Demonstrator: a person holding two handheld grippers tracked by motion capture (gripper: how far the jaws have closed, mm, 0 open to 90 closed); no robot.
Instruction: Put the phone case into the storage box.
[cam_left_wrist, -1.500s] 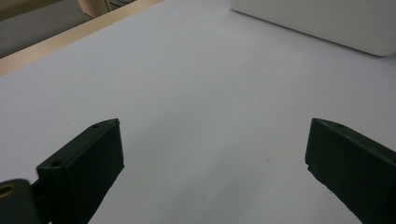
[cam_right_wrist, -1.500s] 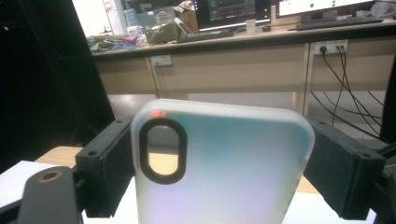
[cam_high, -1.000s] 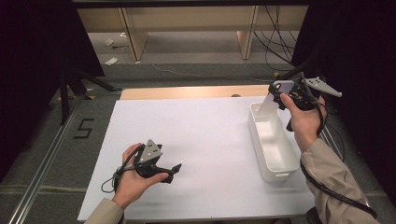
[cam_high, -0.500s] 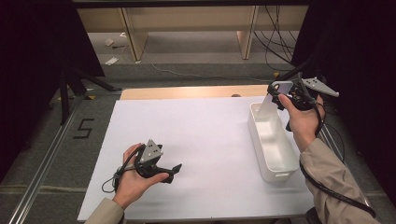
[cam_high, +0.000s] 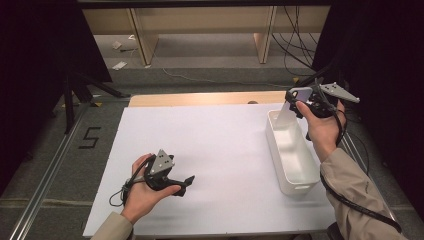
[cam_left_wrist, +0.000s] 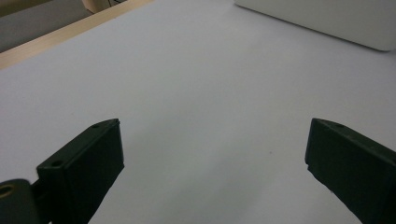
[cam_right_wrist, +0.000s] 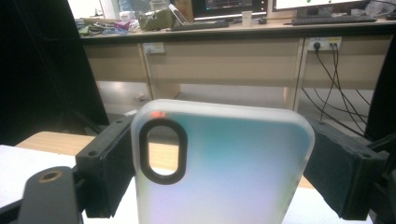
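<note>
Right gripper (cam_high: 299, 98) pinches a translucent phone case (cam_right_wrist: 219, 163) by its sides, held in the air above the far end of the white bin (cam_high: 292, 150) near the table's (cam_high: 225, 150) right edge. Left gripper (cam_high: 184, 182) rests low near the table's front edge, jaws spread wide with nothing between them.

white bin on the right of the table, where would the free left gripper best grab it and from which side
Probably by the near short end of the white bin: its thin upright rim suits a two-jaw pinch. Bring the left gripper down from above, one jaw inside the wall and one outside. That gripper lies open on the white table, and the right gripper with the phone case hangs over the far end.
</note>
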